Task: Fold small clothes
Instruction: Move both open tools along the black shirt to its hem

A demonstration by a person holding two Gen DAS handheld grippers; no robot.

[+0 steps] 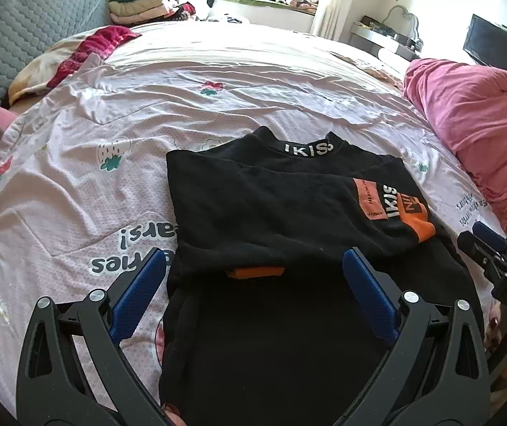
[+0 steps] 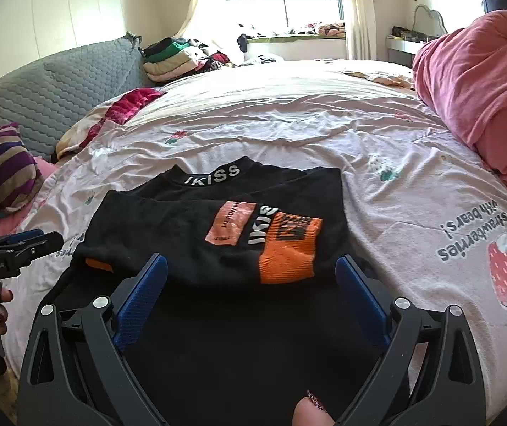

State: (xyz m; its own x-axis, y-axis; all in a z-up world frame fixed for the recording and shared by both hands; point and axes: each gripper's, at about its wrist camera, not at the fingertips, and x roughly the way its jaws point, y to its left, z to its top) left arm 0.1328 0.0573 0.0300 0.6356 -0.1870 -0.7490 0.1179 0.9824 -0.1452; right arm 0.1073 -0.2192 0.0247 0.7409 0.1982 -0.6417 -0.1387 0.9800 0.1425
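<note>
A small black top (image 1: 271, 213) with a white-lettered collar and orange cuffs lies flat on the bed, its sleeves folded across the body. It also shows in the right wrist view (image 2: 239, 234). My left gripper (image 1: 253, 259) is open and empty, held just above the near part of the top. My right gripper (image 2: 249, 266) is open and empty, over the near part by the orange cuff (image 2: 288, 252). The right gripper shows at the right edge of the left wrist view (image 1: 491, 248). The left gripper shows at the left edge of the right wrist view (image 2: 22, 245).
The bed has a pale pink strawberry-print cover (image 1: 111, 149). A bunched pink quilt (image 1: 473, 120) lies at the right. A grey quilted headboard (image 2: 51, 88), a striped pillow (image 2: 1, 174) and a pile of folded clothes (image 2: 175, 56) are at the left and back.
</note>
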